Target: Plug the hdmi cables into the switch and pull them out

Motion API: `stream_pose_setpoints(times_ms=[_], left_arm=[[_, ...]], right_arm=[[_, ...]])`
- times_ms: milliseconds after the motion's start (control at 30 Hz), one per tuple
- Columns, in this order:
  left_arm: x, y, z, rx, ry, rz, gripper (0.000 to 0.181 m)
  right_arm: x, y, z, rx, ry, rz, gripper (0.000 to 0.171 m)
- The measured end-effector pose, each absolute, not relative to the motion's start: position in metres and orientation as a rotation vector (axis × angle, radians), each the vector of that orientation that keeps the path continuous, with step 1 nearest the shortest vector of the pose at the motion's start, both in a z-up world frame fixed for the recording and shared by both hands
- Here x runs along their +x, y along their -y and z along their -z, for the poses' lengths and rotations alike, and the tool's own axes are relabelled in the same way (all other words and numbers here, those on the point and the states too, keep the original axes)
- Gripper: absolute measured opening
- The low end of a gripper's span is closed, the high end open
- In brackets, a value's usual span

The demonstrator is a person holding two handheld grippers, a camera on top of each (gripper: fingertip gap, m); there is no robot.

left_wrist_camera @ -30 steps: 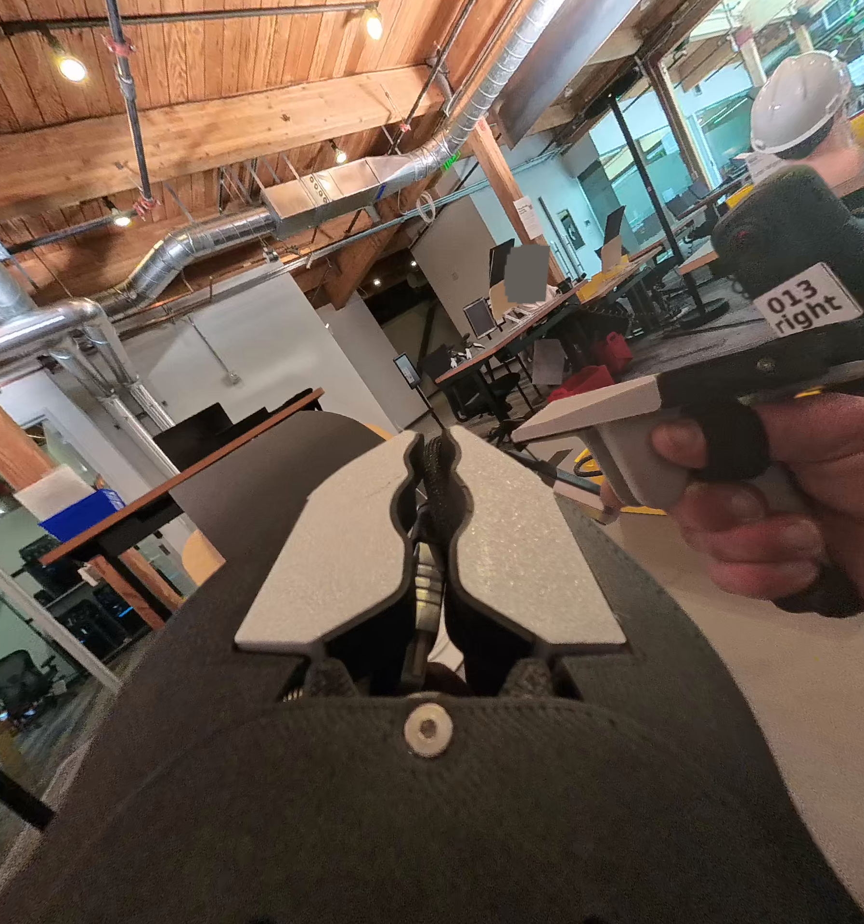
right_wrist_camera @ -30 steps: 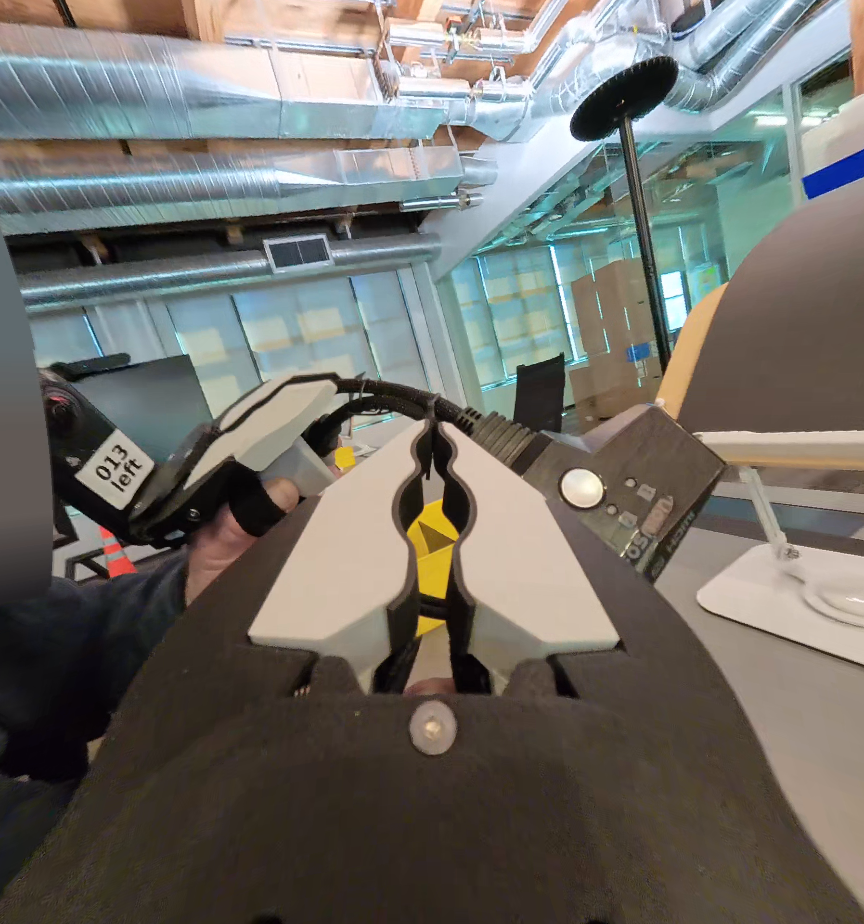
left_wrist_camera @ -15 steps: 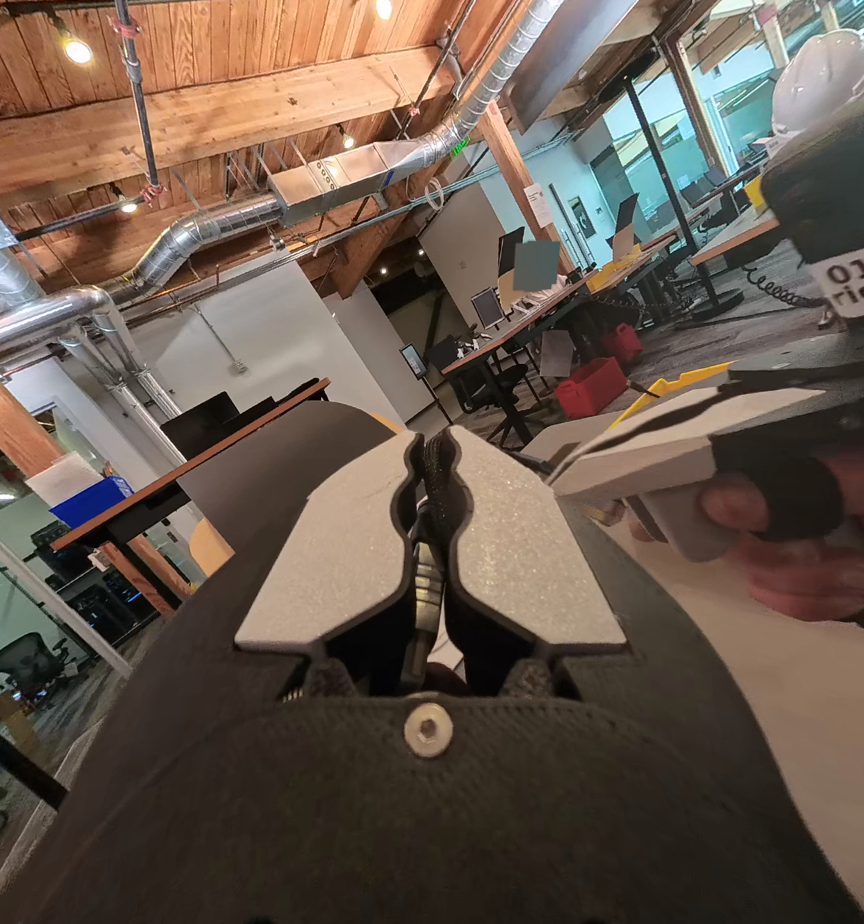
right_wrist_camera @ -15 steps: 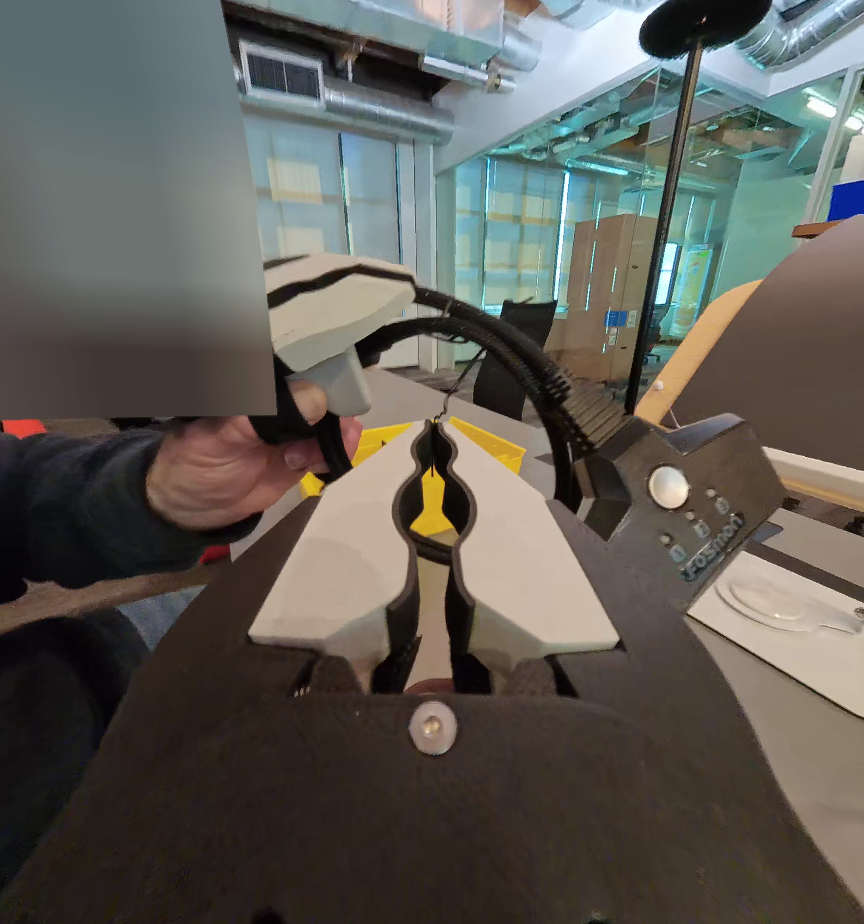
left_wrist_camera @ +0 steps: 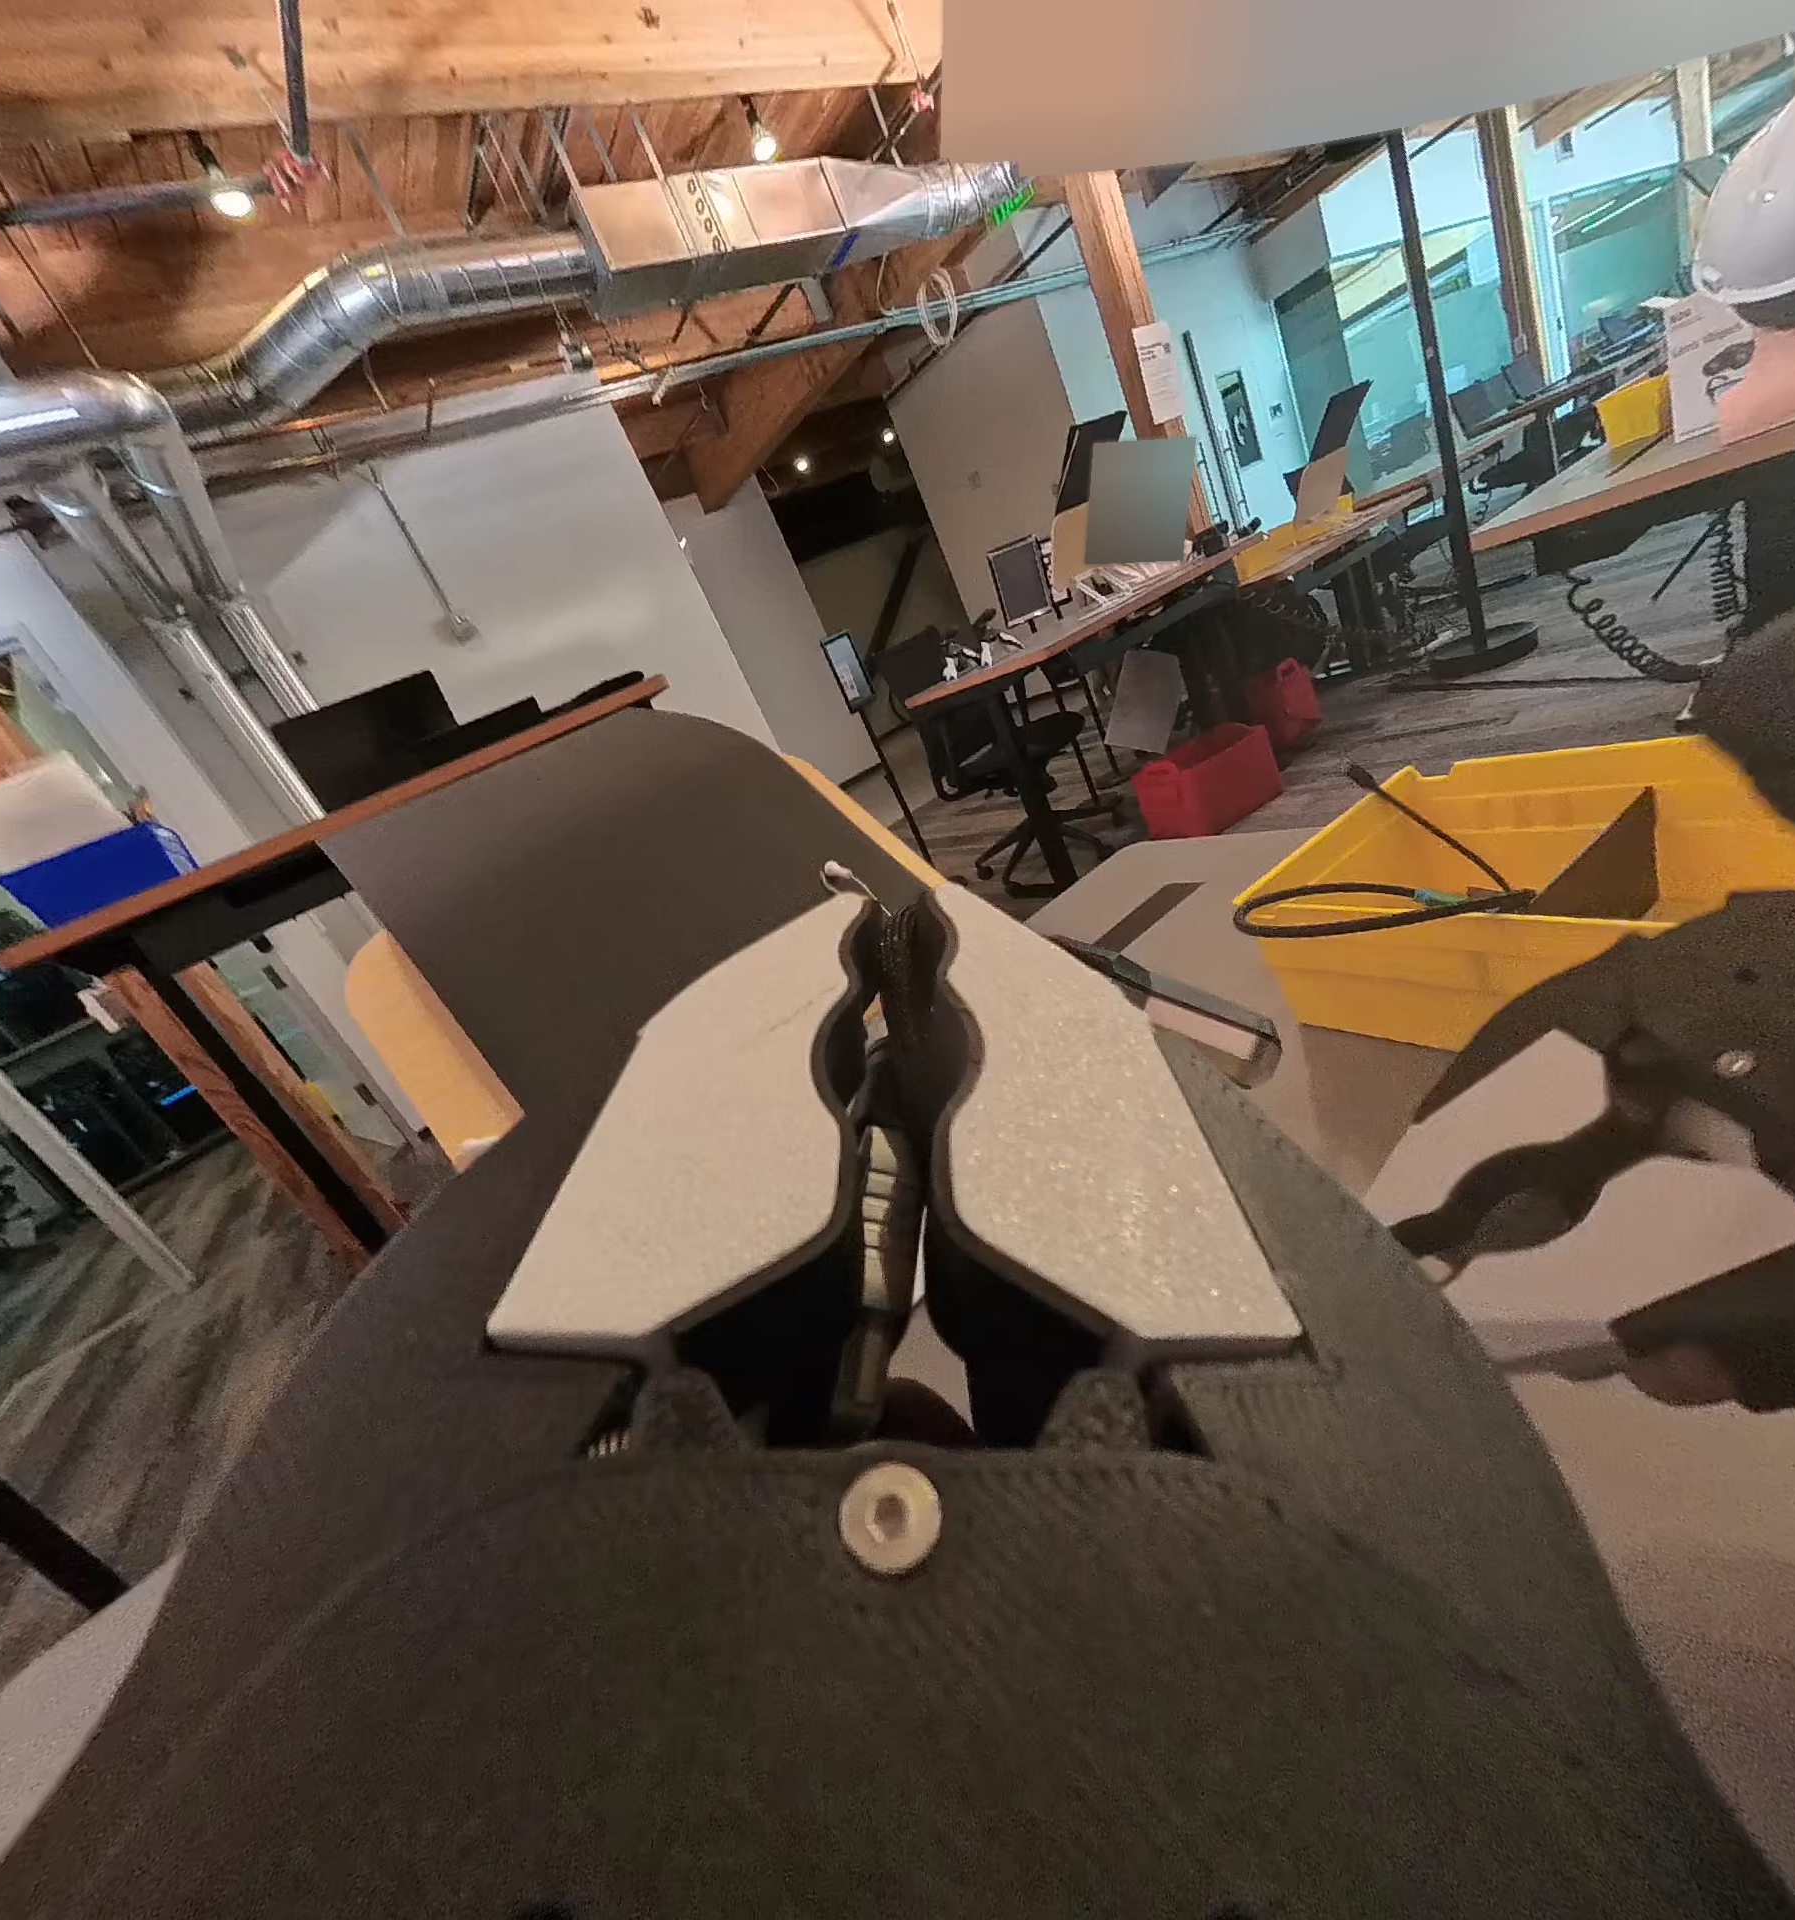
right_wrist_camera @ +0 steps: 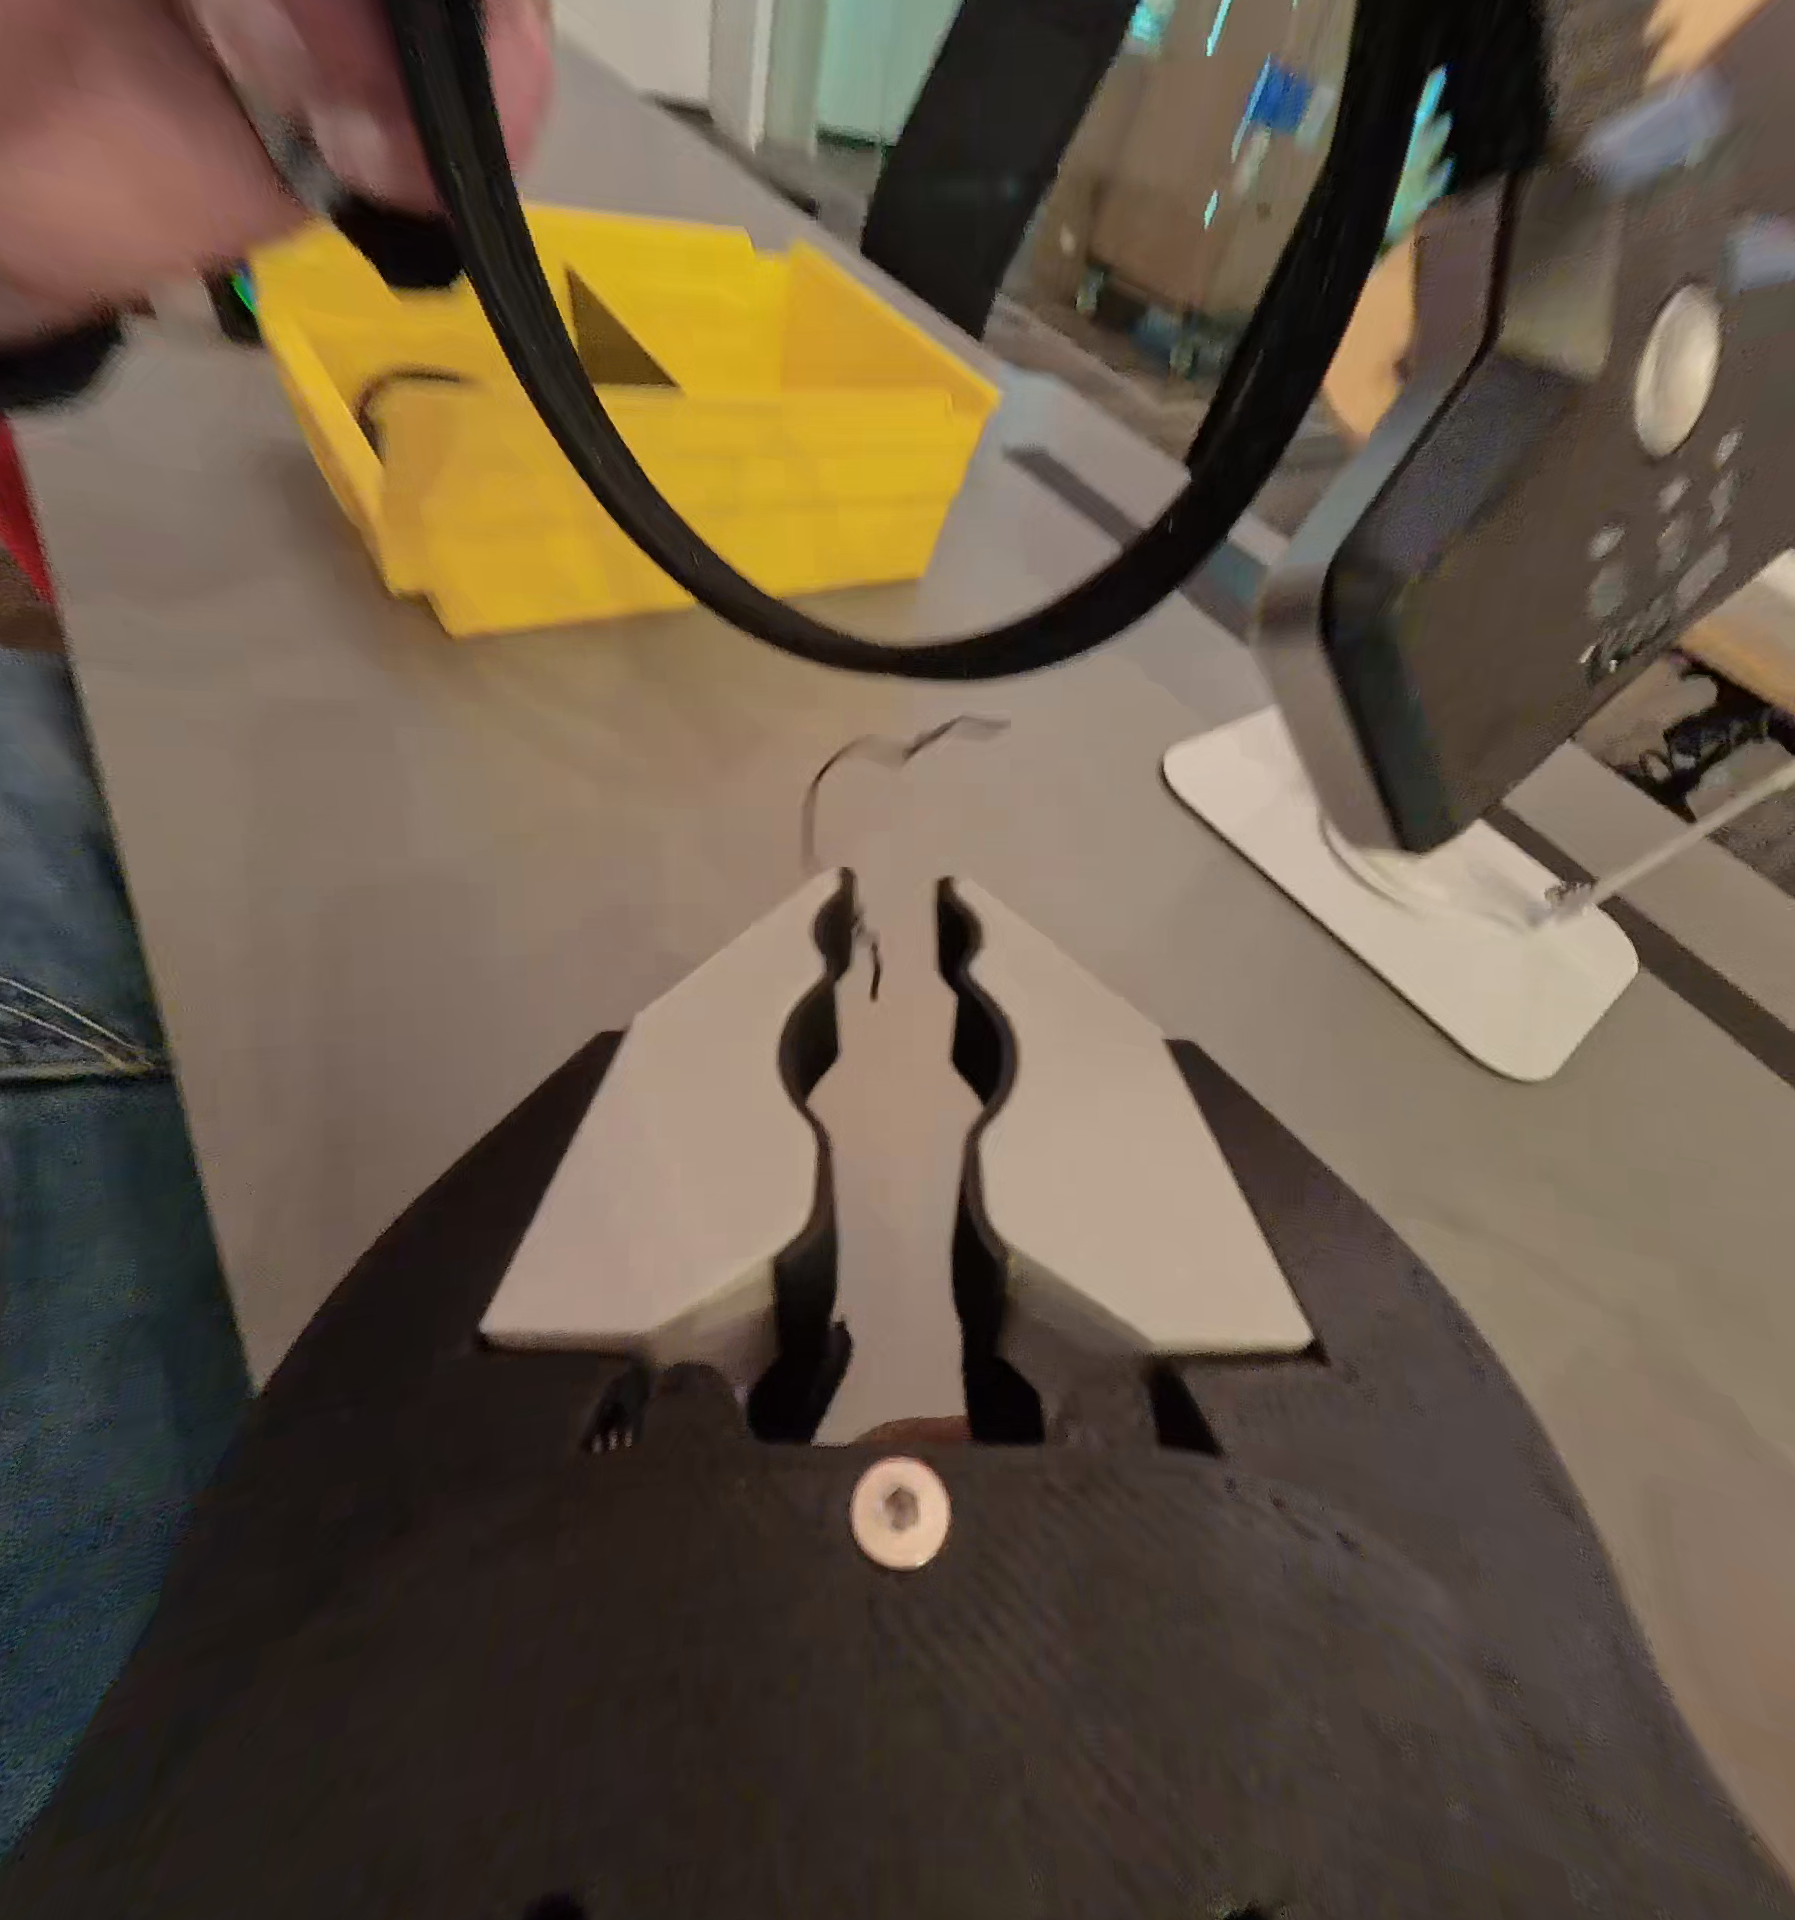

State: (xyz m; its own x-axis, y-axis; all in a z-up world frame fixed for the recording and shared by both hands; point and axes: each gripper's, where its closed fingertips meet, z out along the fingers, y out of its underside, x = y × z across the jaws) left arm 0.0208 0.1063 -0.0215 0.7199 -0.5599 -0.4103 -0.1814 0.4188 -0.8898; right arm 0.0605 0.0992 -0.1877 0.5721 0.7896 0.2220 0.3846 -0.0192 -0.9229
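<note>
Left gripper (left_wrist_camera: 898,935): clamped on braided HDMI cable (left_wrist_camera: 901,971).
Right gripper (right_wrist_camera: 893,883): parted narrowly, empty.
Cable (right_wrist_camera: 581,447): loops to the lifted switch (right_wrist_camera: 1558,488), seemingly plugged in; the port is blurred.
Remaining: pull-out, any other cables.
Yellow bin (right_wrist_camera: 664,457): on table.
</note>
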Motion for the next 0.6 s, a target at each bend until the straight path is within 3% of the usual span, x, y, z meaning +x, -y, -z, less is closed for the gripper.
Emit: stream_pose_setpoints(times_ms=[100, 400, 533, 600], left_arm=[[0.018, -0.111, 0.025, -1.137, -0.771, 0.254, 0.005], [0.045, -0.09, 0.043, -0.917, -1.04, -0.052, 0.005], [0.05, -0.088, 0.046, -1.058, -0.991, 0.196, 0.005], [0.051, -0.087, 0.045, -1.11, -0.965, 0.31, 0.005]], right_arm=[[0.065, -0.107, 0.204, -1.663, 1.008, -0.384, 0.032], [0.077, -0.086, 0.072, -1.167, 0.909, -0.308, 0.036], [0.067, -0.105, 0.072, -1.114, 1.006, -0.02, 0.038], [0.062, -0.113, 0.076, -1.092, 1.037, 0.11, 0.029]])
